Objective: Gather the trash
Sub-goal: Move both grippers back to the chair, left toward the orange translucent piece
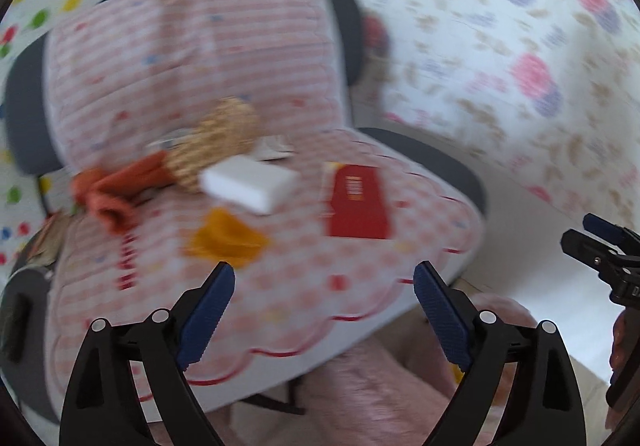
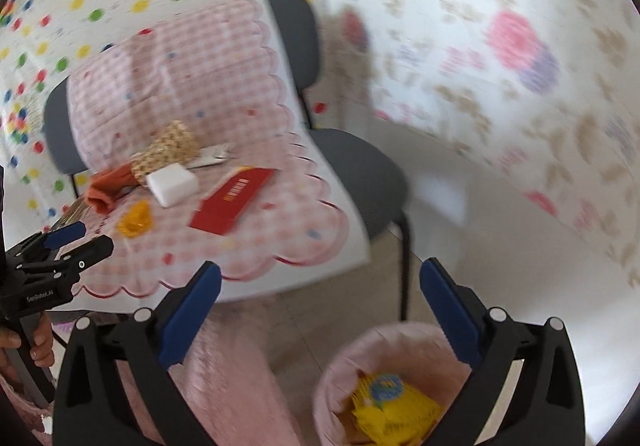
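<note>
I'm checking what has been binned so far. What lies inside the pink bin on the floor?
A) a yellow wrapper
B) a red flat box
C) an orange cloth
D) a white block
A: the right wrist view shows a yellow wrapper inside the pink bin; the other items lie on the chair.

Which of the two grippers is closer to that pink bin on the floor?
The right gripper: the pink bin sits just below its open fingers. The left gripper is farther, over by the chair's covered seat.
</note>
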`<state>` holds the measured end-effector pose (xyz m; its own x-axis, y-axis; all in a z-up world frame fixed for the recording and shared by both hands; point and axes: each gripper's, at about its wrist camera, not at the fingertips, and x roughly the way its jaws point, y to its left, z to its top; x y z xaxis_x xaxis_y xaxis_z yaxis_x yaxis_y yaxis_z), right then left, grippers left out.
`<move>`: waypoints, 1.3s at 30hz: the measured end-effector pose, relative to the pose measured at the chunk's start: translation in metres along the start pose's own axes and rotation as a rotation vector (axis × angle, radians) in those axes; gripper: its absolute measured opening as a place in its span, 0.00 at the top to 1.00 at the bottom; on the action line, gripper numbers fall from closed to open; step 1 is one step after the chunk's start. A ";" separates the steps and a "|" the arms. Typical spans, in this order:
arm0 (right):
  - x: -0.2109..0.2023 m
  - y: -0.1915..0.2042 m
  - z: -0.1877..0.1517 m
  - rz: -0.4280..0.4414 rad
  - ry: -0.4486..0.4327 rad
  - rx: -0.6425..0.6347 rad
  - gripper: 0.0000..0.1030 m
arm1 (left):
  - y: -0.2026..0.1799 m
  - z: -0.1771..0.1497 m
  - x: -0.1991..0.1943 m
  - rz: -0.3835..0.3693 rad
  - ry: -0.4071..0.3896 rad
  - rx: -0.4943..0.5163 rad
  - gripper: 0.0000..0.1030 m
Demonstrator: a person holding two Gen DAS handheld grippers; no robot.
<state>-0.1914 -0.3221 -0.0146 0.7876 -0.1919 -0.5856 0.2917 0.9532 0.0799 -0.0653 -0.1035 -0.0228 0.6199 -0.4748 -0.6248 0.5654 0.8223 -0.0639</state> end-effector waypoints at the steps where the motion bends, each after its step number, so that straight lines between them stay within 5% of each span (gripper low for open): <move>1: 0.005 0.007 0.003 0.024 -0.001 -0.013 0.06 | 0.012 0.001 -0.001 0.020 0.001 -0.025 0.12; 5: 0.028 0.032 0.018 0.129 -0.009 -0.026 0.06 | 0.048 0.000 -0.004 0.106 -0.002 -0.083 0.12; 10: 0.058 0.064 0.037 0.136 -0.004 -0.129 0.06 | 0.076 0.000 0.001 0.170 0.014 -0.110 0.12; 22: 0.103 0.073 0.048 0.094 0.006 -0.130 0.06 | 0.073 -0.001 0.071 0.097 0.093 -0.158 0.14; 27: 0.112 0.068 0.044 0.091 0.050 -0.122 0.06 | 0.073 0.006 0.084 0.085 0.110 -0.158 0.32; 32: 0.110 0.071 0.037 0.091 0.074 -0.162 0.06 | 0.067 0.007 0.092 0.127 0.185 -0.137 0.29; 39: 0.104 0.071 0.038 0.078 0.063 -0.176 0.06 | 0.064 0.011 0.092 0.145 0.181 -0.142 0.22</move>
<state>-0.0680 -0.2832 -0.0387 0.7670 -0.1060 -0.6329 0.1272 0.9918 -0.0118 0.0342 -0.0978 -0.0759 0.5740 -0.2953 -0.7638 0.3881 0.9194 -0.0638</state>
